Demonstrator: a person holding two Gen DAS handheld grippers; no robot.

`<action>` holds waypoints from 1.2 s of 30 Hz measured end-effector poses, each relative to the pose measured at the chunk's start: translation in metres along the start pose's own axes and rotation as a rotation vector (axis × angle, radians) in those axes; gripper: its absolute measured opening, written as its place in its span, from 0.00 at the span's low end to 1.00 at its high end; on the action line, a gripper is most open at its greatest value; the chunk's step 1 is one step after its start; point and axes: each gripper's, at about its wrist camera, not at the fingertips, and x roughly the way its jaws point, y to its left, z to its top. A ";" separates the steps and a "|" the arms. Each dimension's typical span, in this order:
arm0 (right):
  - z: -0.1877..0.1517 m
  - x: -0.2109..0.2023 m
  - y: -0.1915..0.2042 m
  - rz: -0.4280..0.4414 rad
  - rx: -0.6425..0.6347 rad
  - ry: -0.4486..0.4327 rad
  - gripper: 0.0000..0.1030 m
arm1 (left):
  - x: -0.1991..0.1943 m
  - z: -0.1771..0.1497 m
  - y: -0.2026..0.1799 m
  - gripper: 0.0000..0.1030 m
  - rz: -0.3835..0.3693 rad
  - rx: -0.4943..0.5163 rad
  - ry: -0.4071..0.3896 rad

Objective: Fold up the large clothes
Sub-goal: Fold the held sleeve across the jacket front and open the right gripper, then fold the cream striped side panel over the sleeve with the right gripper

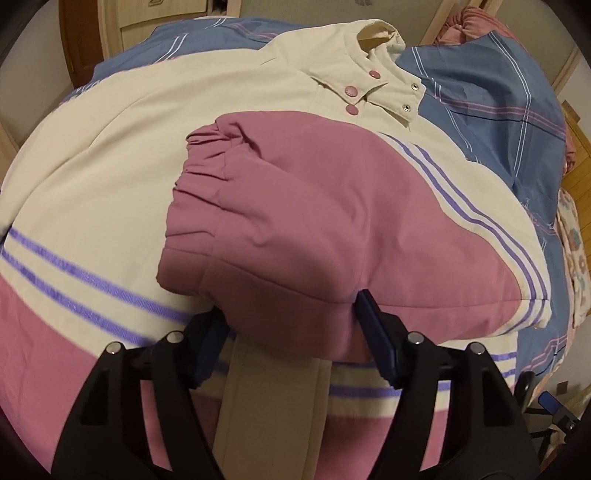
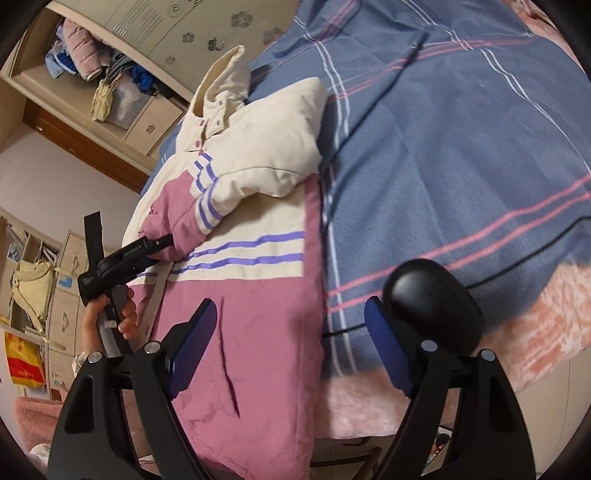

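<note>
The bed (image 2: 461, 155) carries everything here. It is covered by a blue sheet (image 1: 476, 96) crossed with pink and white lines — a plaid of thin stripes — and a pink fleecy blanket (image 2: 546, 317) shows at the near edge and corner below the sheet. Directly on the sheet lies a padded jacket (image 2: 258, 295), cream above and pink below, with purple stripes across the chest and on the sleeves. It lies front up, collar toward the far end, both sleeves folded in across the body. At the far corner a bunched pink cloth (image 1: 476, 26) rests on the bed.
</note>
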 end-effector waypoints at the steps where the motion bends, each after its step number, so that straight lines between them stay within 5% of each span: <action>1: -0.002 0.002 -0.004 0.001 0.012 0.004 0.80 | 0.002 0.002 -0.003 0.68 0.008 0.011 -0.003; 9: -0.001 0.020 0.003 0.001 -0.005 0.037 0.80 | -0.013 0.004 0.011 0.70 -0.068 -0.072 -0.022; 15: 0.013 0.030 0.027 -0.015 -0.069 0.013 0.80 | -0.054 0.001 0.019 0.75 0.007 -0.121 -0.225; 24: 0.066 0.068 0.087 -0.032 -0.219 -0.071 0.68 | 0.008 0.002 0.022 0.76 -0.048 -0.132 -0.120; 31: 0.094 0.164 0.095 -0.210 -0.233 0.066 0.67 | 0.015 0.008 0.031 0.80 -0.107 -0.140 -0.146; 36: 0.112 0.186 0.103 -0.275 -0.230 0.028 0.68 | 0.011 0.005 0.031 0.80 -0.106 -0.143 -0.162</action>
